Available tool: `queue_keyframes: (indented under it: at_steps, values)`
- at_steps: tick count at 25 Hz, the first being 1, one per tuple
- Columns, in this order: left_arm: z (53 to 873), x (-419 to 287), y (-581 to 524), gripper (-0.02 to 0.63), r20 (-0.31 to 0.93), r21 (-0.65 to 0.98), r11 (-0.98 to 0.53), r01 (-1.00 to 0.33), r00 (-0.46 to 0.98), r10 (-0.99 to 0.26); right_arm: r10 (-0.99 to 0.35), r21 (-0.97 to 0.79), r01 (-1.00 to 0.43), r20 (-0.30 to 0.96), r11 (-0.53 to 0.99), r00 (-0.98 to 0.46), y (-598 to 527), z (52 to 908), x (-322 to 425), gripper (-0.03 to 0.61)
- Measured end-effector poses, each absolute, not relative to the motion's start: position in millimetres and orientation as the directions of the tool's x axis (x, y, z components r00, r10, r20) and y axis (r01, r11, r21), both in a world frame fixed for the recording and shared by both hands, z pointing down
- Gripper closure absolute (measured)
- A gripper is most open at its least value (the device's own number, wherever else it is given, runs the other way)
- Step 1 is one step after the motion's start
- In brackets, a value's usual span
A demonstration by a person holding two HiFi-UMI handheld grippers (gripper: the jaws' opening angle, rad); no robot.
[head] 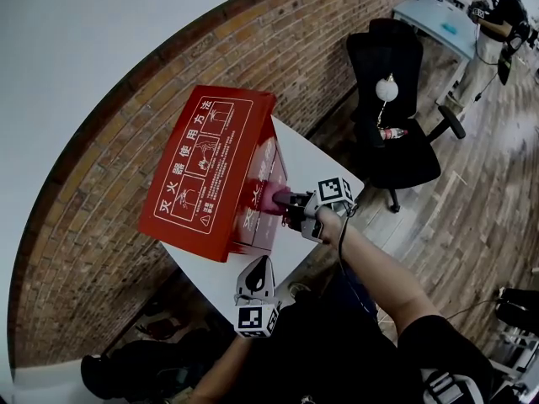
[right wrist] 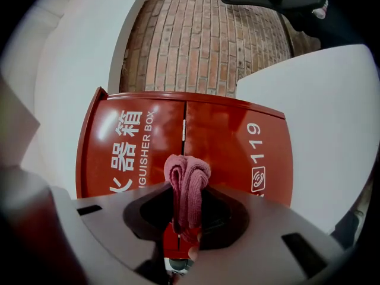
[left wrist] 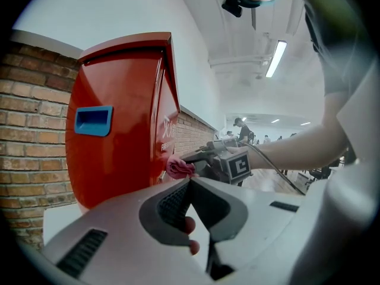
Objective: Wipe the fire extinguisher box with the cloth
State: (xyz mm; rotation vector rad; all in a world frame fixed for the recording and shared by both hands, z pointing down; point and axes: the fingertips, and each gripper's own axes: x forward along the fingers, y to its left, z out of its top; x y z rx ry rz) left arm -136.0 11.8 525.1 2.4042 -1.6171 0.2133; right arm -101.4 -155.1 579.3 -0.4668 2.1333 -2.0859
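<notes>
- Brick wall (head: 101,225): curves along the left of the head view, behind the table.
- Fire extinguisher box (head: 206,171): red, standing on the white table (head: 312,162) with its back toward the wall. Its sloped top carries white instruction panels. The front face (right wrist: 237,141) has two doors meeting at a centre seam, with "119" printed on the right door.
- Left gripper (head: 259,268): held low over the table's near edge, pointing toward the box and apart from it. In the left gripper view its jaw tips (left wrist: 189,180) meet, with nothing between them.
- Cloth (head: 271,199): pink and folded, lying against the box's front face. In the right gripper view the fold (right wrist: 187,189) stands upright just before the door seam.
- Right gripper (head: 290,204): clamped on the cloth, reaching in from the right, with its marker cube uppermost.
- Office chair (head: 392,99): black, on the wooden floor to the right of the table.
- Person (head: 497,23): stands by a desk at the far upper right.
</notes>
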Motion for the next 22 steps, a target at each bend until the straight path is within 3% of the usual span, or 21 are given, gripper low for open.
queue_keyframes:
  at_steps: [22]
  values:
    - [543, -142, 18, 0.586, 0.304, 0.088, -0.355, -0.931, 0.365, -0.880, -0.304, -0.986, -0.166, 0.168, -0.034, -0.938, -155, 633, -99, 0.472]
